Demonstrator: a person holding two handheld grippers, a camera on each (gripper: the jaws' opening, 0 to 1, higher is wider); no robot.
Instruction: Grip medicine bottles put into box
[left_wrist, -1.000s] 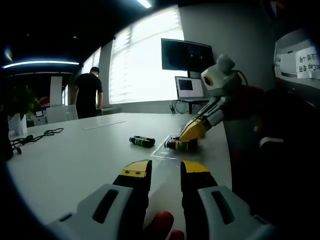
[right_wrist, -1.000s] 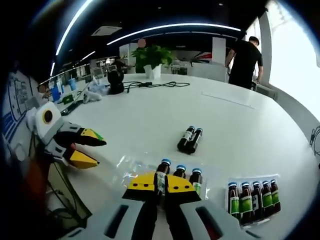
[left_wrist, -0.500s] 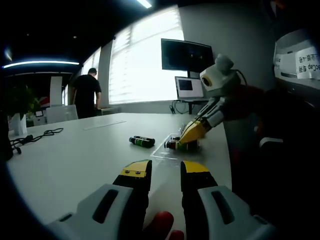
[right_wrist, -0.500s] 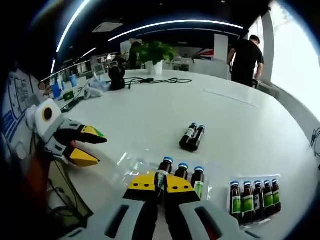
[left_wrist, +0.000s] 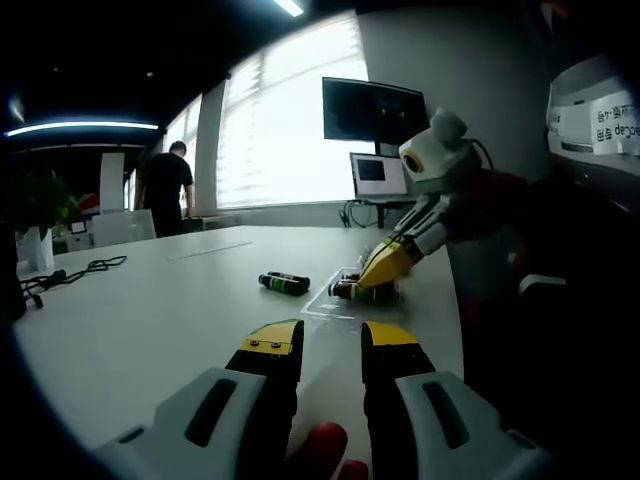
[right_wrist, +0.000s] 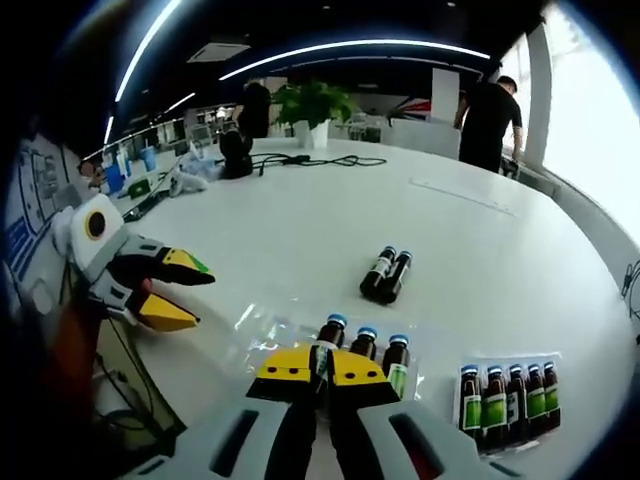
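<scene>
Little has been shifted since the earlier frames: the right gripper view has been tipped slightly, so the bottles sit a touch lower, and the person (left_wrist: 163, 190) by the window is seen a bit further off, while both grippers are kept where they were.

The right gripper (right_wrist: 322, 367) is seen closed narrowly on a medicine bottle (right_wrist: 321, 347), whose blue cap is shown just past the yellow tips. That bottle is placed at the left end of a row of three in a clear plastic box (right_wrist: 262, 327) on the white table (right_wrist: 300, 230); the other two boxed bottles (right_wrist: 380, 353) are laid beside it. A loose pair of bottles (right_wrist: 385, 275) is left on the table beyond the box, apart from it. A filled tray of bottles (right_wrist: 506, 397) is set to the right of the box.

The left gripper (left_wrist: 332, 352) is held low over the table edge with its jaws parted by a moderate gap and nothing between them. In the left gripper view the right gripper is seen reaching down into the box
</scene>
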